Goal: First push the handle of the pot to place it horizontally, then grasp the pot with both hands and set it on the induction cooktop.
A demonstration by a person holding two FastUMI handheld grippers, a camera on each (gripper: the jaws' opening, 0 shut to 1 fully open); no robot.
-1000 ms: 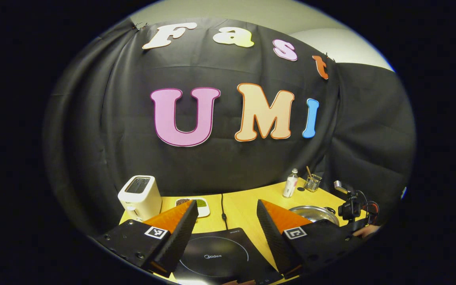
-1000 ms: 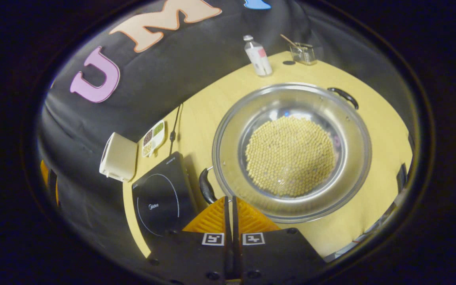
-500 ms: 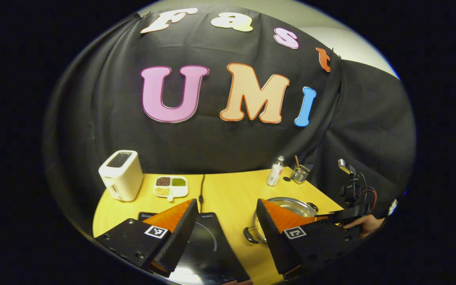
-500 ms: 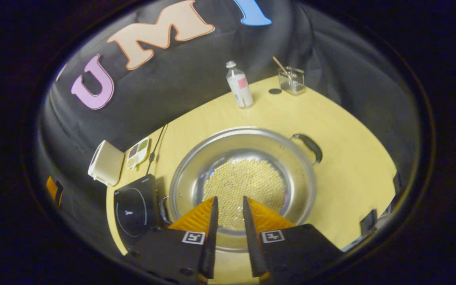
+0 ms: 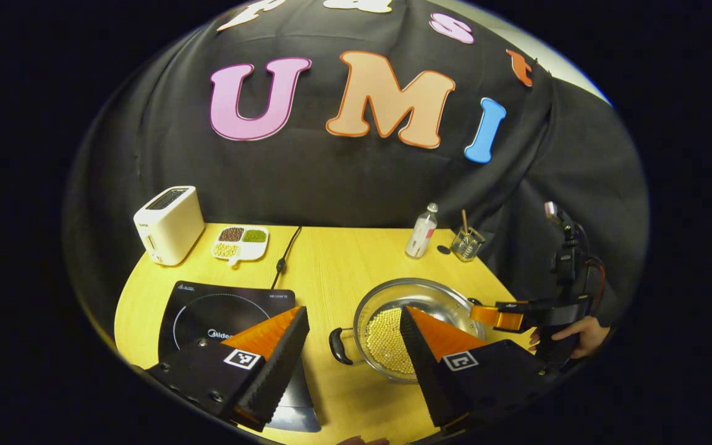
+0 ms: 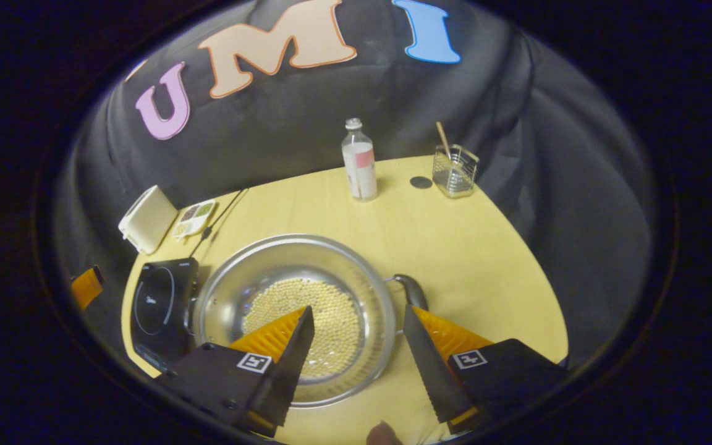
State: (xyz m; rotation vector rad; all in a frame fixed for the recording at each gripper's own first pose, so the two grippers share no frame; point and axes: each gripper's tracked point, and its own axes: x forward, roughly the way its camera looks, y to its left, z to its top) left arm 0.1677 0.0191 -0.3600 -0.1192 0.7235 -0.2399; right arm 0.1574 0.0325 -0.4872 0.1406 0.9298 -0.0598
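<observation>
Now I have both grippers hovering over a yellow table (image 5: 337, 259) with their fingers spread wide and nothing between them. From the left gripper view, the left gripper (image 5: 353, 343) looks down at a steel pot (image 5: 393, 309) holding pale beans, which sits on the table just right of the black induction cooktop (image 5: 214, 309). One dark pot handle (image 5: 337, 346) points toward the cooktop. From the right gripper view, the right gripper (image 6: 359, 343) hangs over the pot's (image 6: 257, 266) rim, and the other handle (image 6: 411, 292) lies just ahead of its right finger.

I judge the handles already lie level, so the two-handed grasp is the step in hand. Next, each gripper needs to come down on its own handle and close, then lift together, keeping the pot level so no beans spill.
</observation>
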